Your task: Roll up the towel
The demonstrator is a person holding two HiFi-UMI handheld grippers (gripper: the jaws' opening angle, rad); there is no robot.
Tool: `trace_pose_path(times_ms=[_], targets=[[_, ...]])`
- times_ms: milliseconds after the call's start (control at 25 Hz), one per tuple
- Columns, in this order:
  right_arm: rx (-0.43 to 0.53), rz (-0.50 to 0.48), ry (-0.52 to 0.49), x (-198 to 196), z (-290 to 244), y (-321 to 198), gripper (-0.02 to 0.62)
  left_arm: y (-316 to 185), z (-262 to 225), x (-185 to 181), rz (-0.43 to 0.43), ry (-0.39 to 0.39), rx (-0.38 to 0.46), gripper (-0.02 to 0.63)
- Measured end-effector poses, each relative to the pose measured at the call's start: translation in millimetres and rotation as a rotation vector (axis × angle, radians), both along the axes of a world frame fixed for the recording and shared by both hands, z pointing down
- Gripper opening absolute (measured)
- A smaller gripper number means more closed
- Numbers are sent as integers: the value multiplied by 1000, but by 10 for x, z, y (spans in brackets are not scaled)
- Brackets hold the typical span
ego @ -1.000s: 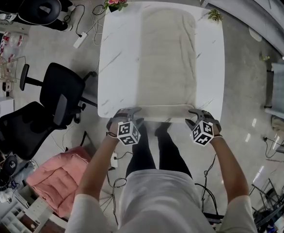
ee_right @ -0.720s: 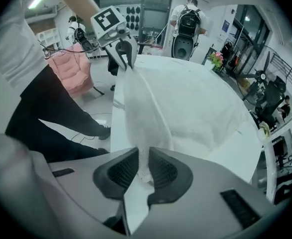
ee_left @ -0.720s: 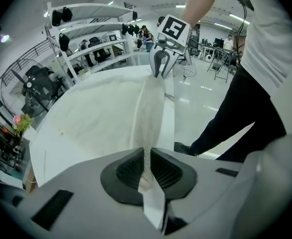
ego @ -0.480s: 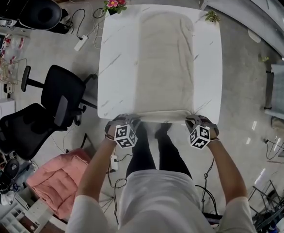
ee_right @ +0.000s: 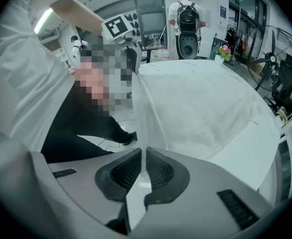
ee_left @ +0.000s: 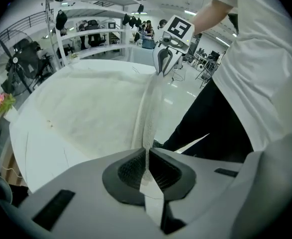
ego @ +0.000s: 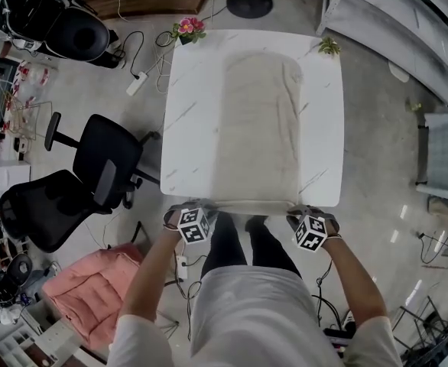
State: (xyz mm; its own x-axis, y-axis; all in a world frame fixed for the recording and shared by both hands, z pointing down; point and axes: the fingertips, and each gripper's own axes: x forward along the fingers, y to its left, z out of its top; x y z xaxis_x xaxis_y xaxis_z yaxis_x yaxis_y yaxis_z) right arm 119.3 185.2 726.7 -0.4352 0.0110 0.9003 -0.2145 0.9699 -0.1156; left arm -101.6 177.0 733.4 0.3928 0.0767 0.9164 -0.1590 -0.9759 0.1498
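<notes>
**A:** From the head view first. Where is the towel?

**B:** The towel (ego: 261, 125) lies spread flat down the middle of the white table (ego: 193, 128), reaching from the far edge to the near one. The left gripper (ego: 203, 209) is at its near left corner and the right gripper (ego: 295, 211) at its near right corner, both at the table's near edge. A pot of flowers (ego: 188, 29) stands on the far left corner and a small plant (ego: 329, 46) on the far right. On the floor to the left are a black office chair (ego: 105, 167) and a pink cushion (ego: 86, 281).

**A:** And the left gripper view?

**B:** Its jaws have just been closing, and now they pinch the towel's hem – the cloth rises straight out from between the dark pads. From there the hem runs as a raised ridge to the other gripper, while the rest of the towel lies on the table to the left. A fan (ee_left: 21, 63) stands beyond the far corner.

**A:** The right gripper view?

**B:** It shows the same thing, mirrored. These jaws too have just been closing and are clamped on the hem – a thin fold of cloth sits between the pads. The towel spreads over the table to the right, and the person's dark trousers are on the left.
</notes>
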Motion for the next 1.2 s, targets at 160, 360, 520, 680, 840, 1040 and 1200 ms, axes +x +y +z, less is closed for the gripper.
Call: trace_pose_path(times_ms=[160,360,520,680,840,1040,1200], targets=[[-51,-3,4,13,-3,-86,38,-88,-23,20,-5,-17,-79,37],[-87,41,8,6,-28,-402,38,-412,-56,37,-6,-25,-114,40],[-97,100,18,50,27,-672,41,-691,-22,65,-17,-15,-118,41],[-84,163,29,102,109,-926,47,-939,40,109,-46,-11,-96,43],[14,229,71,151,185,-1187,102,-1173,166,68,-97,-42,-16,92],[58,342,108,289,284,-1363,216,-1440,279,-14,-185,-80,56,262],[38,376,93,304,304,-1358,218,-1469,297,-27,-227,-73,30,288]])
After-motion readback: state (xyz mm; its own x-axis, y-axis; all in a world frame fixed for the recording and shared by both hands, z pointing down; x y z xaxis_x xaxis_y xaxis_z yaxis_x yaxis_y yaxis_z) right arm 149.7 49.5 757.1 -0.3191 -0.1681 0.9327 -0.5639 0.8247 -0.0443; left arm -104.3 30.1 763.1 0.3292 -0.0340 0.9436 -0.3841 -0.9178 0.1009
